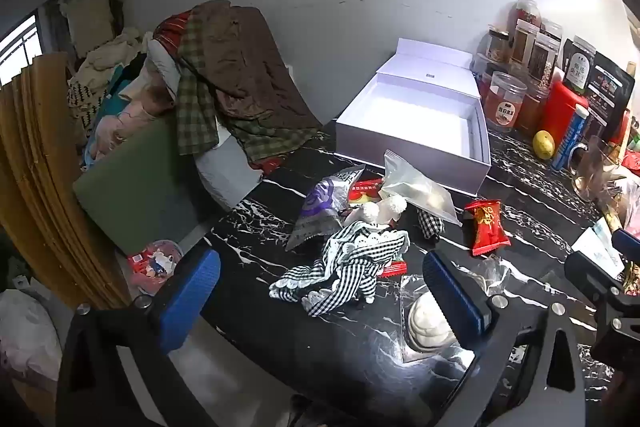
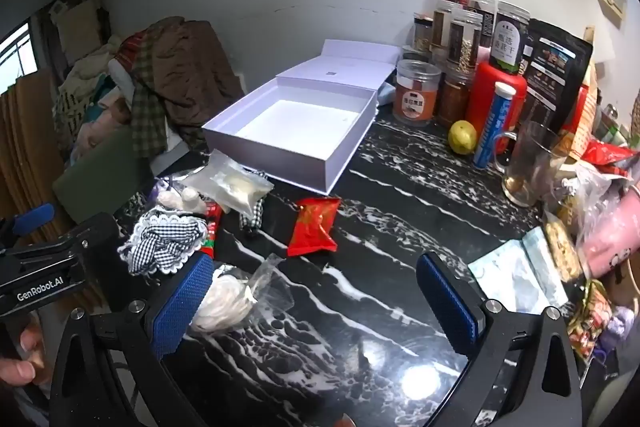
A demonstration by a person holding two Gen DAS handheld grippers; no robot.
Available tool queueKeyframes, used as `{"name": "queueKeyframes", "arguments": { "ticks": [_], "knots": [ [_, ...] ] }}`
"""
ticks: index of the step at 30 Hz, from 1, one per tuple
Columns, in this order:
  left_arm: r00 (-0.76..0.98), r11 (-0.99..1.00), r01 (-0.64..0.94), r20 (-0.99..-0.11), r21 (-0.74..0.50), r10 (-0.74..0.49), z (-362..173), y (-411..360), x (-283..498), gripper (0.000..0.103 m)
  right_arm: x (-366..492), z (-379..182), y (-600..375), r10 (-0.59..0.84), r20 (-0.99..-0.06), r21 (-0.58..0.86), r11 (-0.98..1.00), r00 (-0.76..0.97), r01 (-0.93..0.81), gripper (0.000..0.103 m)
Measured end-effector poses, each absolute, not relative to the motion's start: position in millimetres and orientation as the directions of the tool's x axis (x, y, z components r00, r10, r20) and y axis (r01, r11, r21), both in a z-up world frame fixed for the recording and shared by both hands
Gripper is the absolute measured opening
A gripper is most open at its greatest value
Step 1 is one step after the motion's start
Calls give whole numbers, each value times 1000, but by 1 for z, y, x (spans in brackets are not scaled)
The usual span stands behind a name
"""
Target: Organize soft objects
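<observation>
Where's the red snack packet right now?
The red snack packet lies flat on the marble table, just in front of the open white box and right of the checked cloth.

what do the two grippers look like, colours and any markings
Both grippers, left and right, have black angular frames with silver bolts and two fingers faced with blue textured pads. In the right wrist view, the left one's black body carries white "GenRobot.AI" lettering. No sleeves or cables show.
</observation>
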State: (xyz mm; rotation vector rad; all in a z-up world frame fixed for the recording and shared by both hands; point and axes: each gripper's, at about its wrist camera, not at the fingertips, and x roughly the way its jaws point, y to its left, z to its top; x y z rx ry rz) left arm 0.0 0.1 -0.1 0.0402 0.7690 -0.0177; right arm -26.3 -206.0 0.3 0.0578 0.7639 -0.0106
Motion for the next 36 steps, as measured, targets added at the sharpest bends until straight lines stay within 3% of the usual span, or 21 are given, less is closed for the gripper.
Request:
{"name": "queueKeyframes", "arguments": {
  "ticks": [36],
  "knots": [
    [695,997,82,-718,16,-45,-3,-8,-8,103,-32,-5,-214,4,-706,45,998,708,39,103]
  ]
}}
